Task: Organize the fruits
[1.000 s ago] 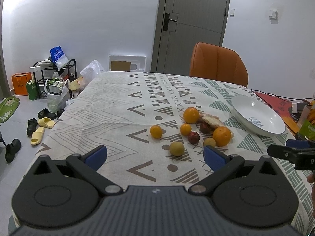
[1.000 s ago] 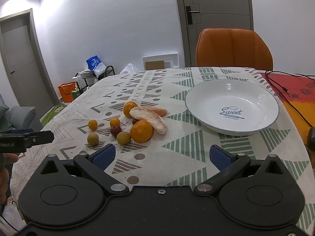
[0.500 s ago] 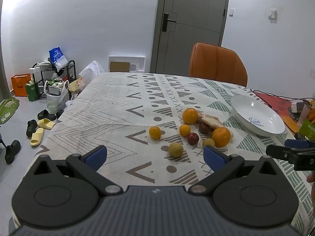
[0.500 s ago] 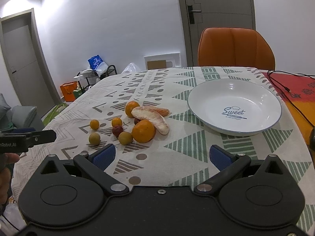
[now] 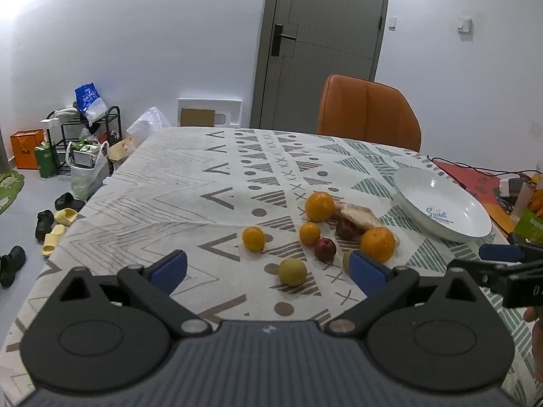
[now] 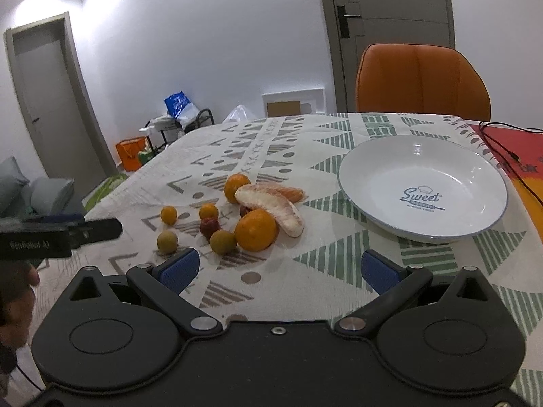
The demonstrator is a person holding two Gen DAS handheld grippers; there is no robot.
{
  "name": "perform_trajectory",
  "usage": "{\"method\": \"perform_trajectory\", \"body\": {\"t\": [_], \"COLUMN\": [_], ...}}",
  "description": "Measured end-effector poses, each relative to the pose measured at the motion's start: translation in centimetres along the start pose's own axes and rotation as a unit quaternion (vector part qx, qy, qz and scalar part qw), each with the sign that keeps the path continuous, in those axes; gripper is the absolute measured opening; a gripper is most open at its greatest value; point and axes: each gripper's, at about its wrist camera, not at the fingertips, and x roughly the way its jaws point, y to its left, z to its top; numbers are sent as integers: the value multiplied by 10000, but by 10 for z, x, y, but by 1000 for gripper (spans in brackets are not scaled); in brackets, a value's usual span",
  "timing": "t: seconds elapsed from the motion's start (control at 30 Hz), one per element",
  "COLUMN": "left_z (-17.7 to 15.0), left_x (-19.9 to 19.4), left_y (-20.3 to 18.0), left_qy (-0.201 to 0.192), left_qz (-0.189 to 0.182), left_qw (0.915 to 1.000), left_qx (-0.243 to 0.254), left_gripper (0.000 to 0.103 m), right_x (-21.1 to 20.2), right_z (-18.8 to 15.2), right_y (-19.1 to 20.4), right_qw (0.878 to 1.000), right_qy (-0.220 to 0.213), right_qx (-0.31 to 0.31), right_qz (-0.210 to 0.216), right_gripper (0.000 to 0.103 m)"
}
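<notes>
Loose fruit lies on the patterned tablecloth: a big orange [image 6: 255,230], a second orange [image 6: 236,187], peeled pomelo segments [image 6: 271,207], two small oranges, a red plum [image 6: 209,226] and two yellow-green plums [image 6: 223,241]. A white bowl [image 6: 422,224] marked "Sweet" stands empty to their right. My left gripper [image 5: 268,268] is open above the near table edge, and the yellow-green plum [image 5: 292,272] shows between its fingers, farther off. My right gripper [image 6: 277,268] is open too, short of the fruit, holding nothing.
An orange chair [image 5: 368,115] stands at the far side of the table. A red mat [image 6: 516,156] with a black cable lies right of the bowl. Shoes, bags and a rack [image 5: 85,135] crowd the floor on the left.
Both grippers have edged a little closer to the fruit. Both stay open and nothing on the table has moved.
</notes>
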Motion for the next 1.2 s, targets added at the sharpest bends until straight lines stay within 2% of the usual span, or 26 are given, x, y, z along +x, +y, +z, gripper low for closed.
{"method": "perform_trajectory", "body": {"t": [0.17, 0.4, 0.47, 0.63, 0.87, 0.97, 1.07, 1.13, 1.2], "left_z": [-2, -4, -6, -9, -11, -12, -12, -11, -10], "left_x": [12, 32, 37, 51, 66, 70, 72, 72, 72], "left_y": [-2, -7, -10, -14, -15, -16, -17, -16, -13], "left_qy": [63, 251, 280, 447, 603, 596, 574, 565, 560], "left_qz": [-34, -99, -94, -81, -90, -39, 9, 16, -1], "left_qw": [10000, 9996, 9996, 9990, 9981, 9982, 9983, 9984, 9984], "left_qx": [-9, -13, -2, -20, -52, -46, 20, 20, -32], "left_gripper": [100, 87, 84, 67, 59, 53, 41, 24, 24], "right_x": [10, 22, 25, 34, 45, 50, 54, 57, 60], "right_z": [1, 4, 4, 5, 5, 5, 6, 6, 8], "right_y": [-5, -8, -8, -12, -17, -17, -18, -18, -18], "right_qw": [10000, 9996, 9994, 9987, 9982, 9982, 9980, 9979, 9978], "right_qy": [-15, -30, -25, 25, 72, 97, 127, 142, 158], "right_qx": [55, 126, 140, 242, 298, 282, 303, 305, 309], "right_qz": [54, 261, 319, 437, 508, 518, 543, 550, 560], "right_gripper": [103, 101, 97, 91, 82, 82, 80, 79, 77]}}
